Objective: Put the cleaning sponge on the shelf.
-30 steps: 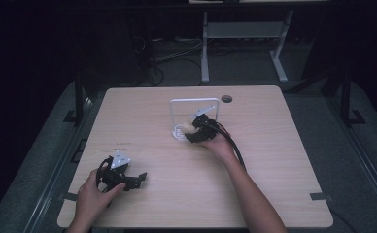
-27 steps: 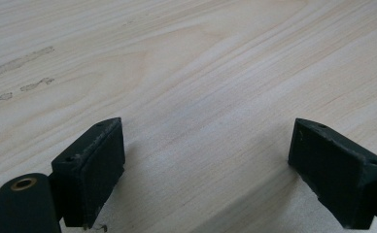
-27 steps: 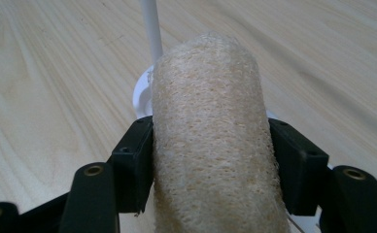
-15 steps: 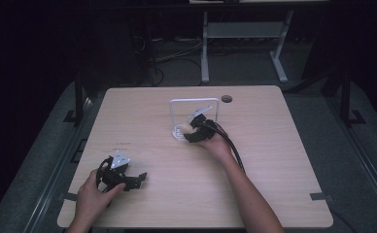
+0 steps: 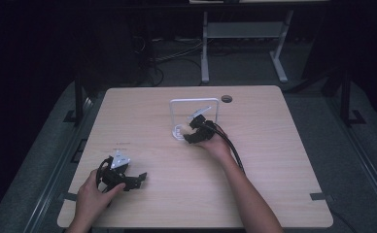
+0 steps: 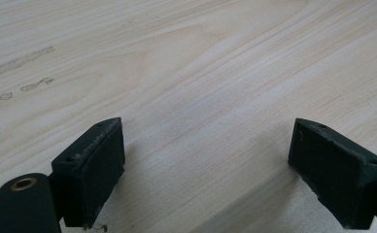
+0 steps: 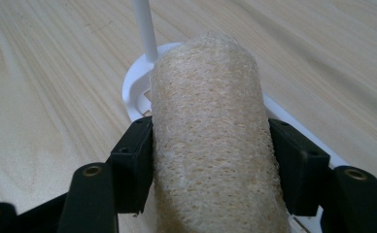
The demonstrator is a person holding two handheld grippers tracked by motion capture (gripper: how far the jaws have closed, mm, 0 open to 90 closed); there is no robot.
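At the bottom left of the high view, a hand holds the left gripper (image 5: pixel 137 178) low on the table (image 5: pixel 283 160). It is black, with a grey plate on top. In the left gripper view, its two black jaws are spread wide apart. Nothing is between them, just the pale wood of the table. A few faint grey marks sit on the wood at the upper left of that view.

A bit farther up, near the middle of the high view, the other arm reaches in from the bottom. Its hand holds the right gripper (image 5: pixel 185 137), and a black cable trails back along the arm. This gripper is right at the foot of a white rack (image 5: pixel 195 101), which stands upright on the table like a thin frame.

In the right gripper view, the claw pinches a loofah sponge (image 7: pixel 211 126). The sponge is tan, rough and shaped like a roll. One black pad presses on its left side and one on its right side. The far end of the sponge sits over the round white base of the rack (image 7: pixel 133 90), and a thin white post goes up from that base at the top of the frame.

Farther back on the table, just right of the rack in the high view, is a small dark round hole (image 5: pixel 226 98). Past the table edge, a dark floor has cables and white legs of a stand (image 5: pixel 242 34).
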